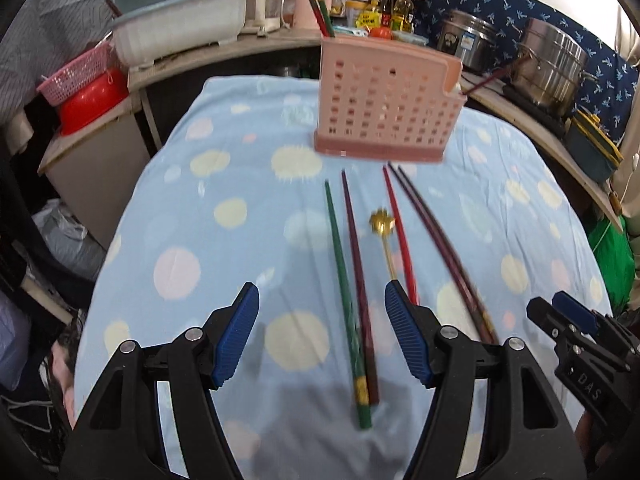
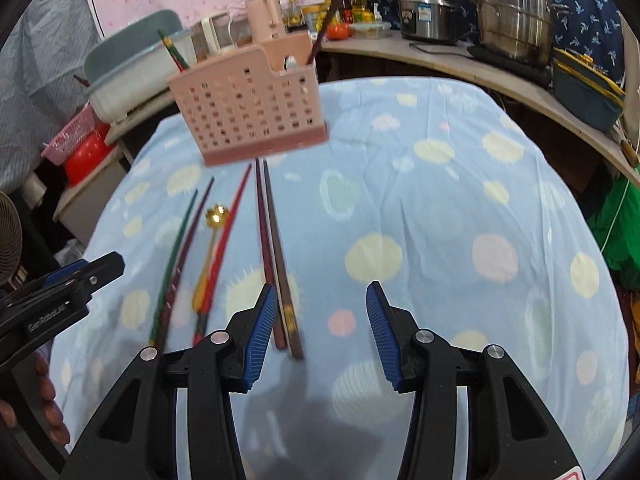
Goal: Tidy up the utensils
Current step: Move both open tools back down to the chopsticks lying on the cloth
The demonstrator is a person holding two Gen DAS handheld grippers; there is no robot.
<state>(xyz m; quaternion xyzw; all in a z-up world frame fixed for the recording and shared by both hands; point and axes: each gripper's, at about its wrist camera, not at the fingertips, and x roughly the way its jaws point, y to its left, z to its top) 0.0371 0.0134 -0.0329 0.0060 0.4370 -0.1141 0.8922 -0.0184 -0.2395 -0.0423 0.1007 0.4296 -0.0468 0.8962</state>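
- Left wrist view: the left tongs (image 1: 322, 336) stand wide apart with nothing between the blue pads, above the dotted blue cloth (image 1: 224, 248) on the surface.
- The green chopstick (image 1: 345, 292) and the dark maroon chopstick (image 1: 359, 280) lie side by side in the gap between the pads, running toward 12 o'clock.
- The gold spoon (image 1: 386, 240) and the red chopstick (image 1: 400, 236) lie at about 1 o'clock, just by the right pad; a dark pair of chopsticks (image 1: 440, 248) runs beyond them.
- The pink utensil basket (image 1: 386, 106) stands at 12 o'clock, past the chopstick tips.
- Right wrist view: the right tongs (image 2: 322, 334) are likewise spread, gripping nothing.
- The dark pair lies touching the left pad's inner side; the other utensils lie at 10 to 11 o'clock, the basket at 11 o'clock.
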